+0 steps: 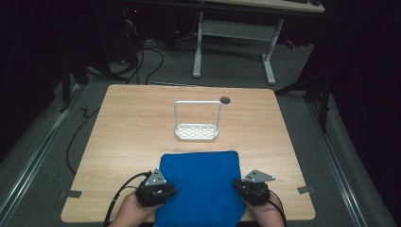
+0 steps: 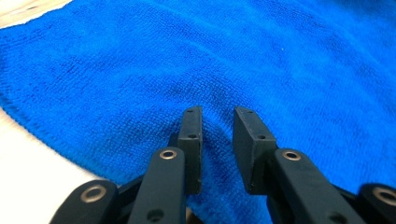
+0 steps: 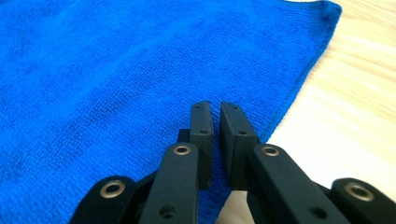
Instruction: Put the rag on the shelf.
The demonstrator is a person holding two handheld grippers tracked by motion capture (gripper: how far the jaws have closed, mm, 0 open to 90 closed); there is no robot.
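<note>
Left tongs (image 1: 166, 191): jaws stand a little apart over the blue cloth (image 1: 201, 187), tips down on its near-left edge. In the left gripper view a small ridge of cloth (image 2: 217, 126) rises in the gap, but the pads are not pressing on it; I judge these tongs released.

Right tongs (image 1: 240, 185): jaws nearly together at the cloth's near-right edge. In the right gripper view the tongs (image 3: 215, 114) show a bare slit between the tips, sitting right at the hem. Whether a fold is pinched there I cannot tell.

Governing relation: the cloth lies between the two tongs, at 3 o'clock from the left pair and 9 o'clock from the right. Its long axis runs 6 to 12 o'clock, away from the person, with the near end hanging off the table edge. Both tongs are equally near, each at its own side edge. In my judgement any lift or fold turns on both edges being secured evenly.

Surface: wooden table (image 1: 123, 127), flat. A white wire rack (image 1: 197, 126) stands upright at 12 o'clock from the cloth, apart from it. A dark round hole (image 1: 225, 100) lies just beyond the rack, at 1 o'clock.

Room: dim, grey floor, cables at 11 o'clock, a white-legged desk (image 1: 234, 42) beyond.
</note>
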